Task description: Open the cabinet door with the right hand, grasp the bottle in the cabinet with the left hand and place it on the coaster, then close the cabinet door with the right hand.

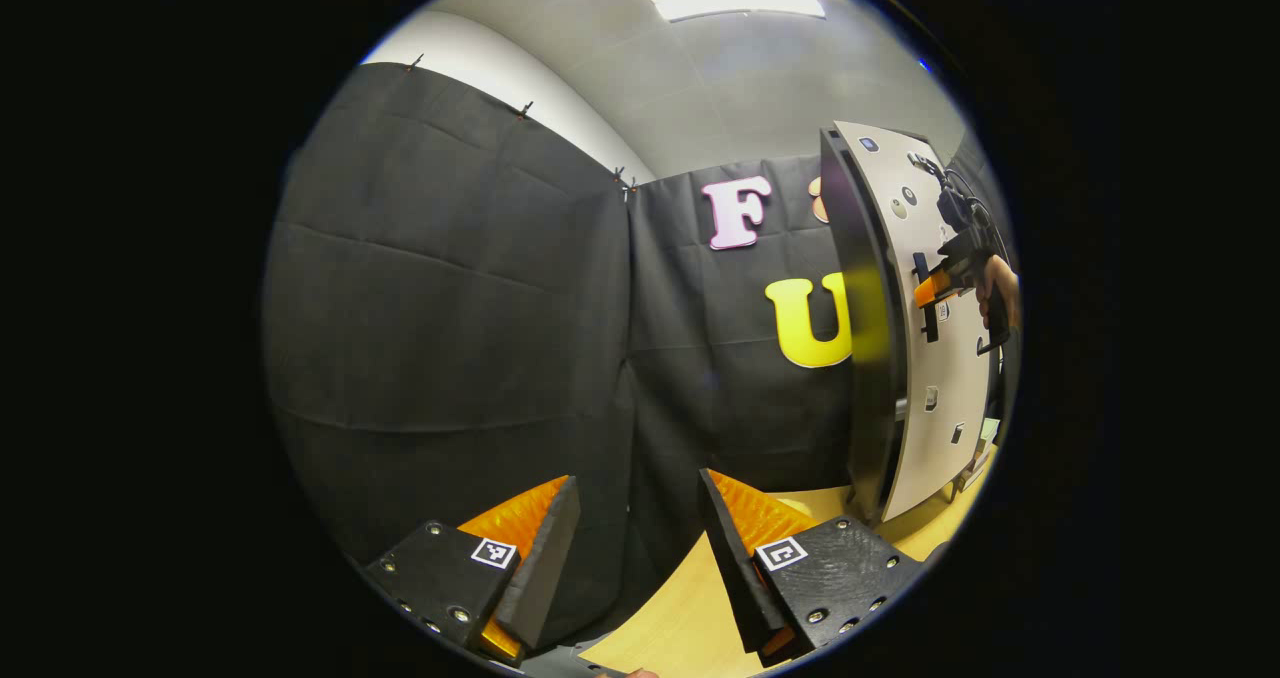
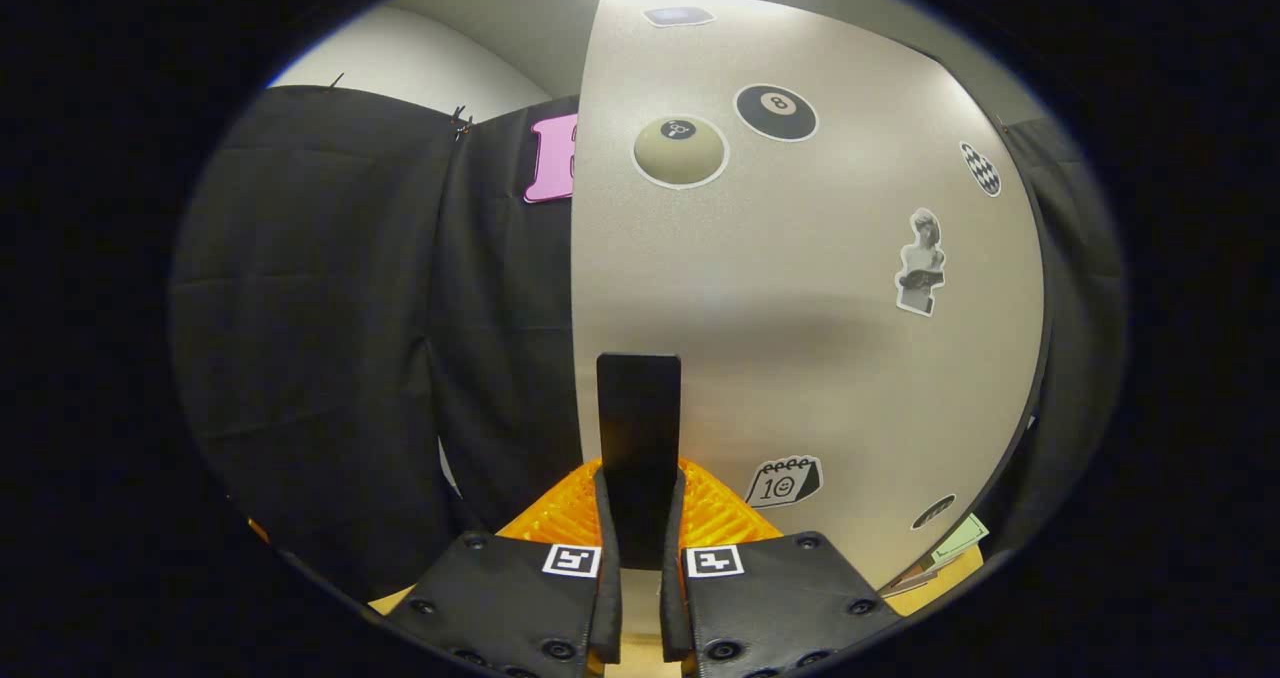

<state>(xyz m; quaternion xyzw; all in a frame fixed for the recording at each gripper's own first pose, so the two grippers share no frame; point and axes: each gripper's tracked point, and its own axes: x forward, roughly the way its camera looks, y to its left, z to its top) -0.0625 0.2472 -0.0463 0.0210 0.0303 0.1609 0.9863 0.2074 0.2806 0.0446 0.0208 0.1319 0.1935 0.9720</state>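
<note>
Black cloth walls enclose a pale wooden table (image 1: 680, 618) beneath a lit ceiling. At bottom centre of the right gripper view, the right gripper (image 2: 640, 518) has both fingers pressed flat against the dark handle (image 2: 638, 438) of the sticker-covered cabinet door (image 2: 800, 288). At the bottom of the left gripper view, the left gripper (image 1: 640, 548) stands wide apart, holding nothing. At right of that view the door (image 1: 945, 358) appears ajar. The bottle and coaster are hidden. Judged best: pull along the hinge arc, keeping the grip square.
</note>
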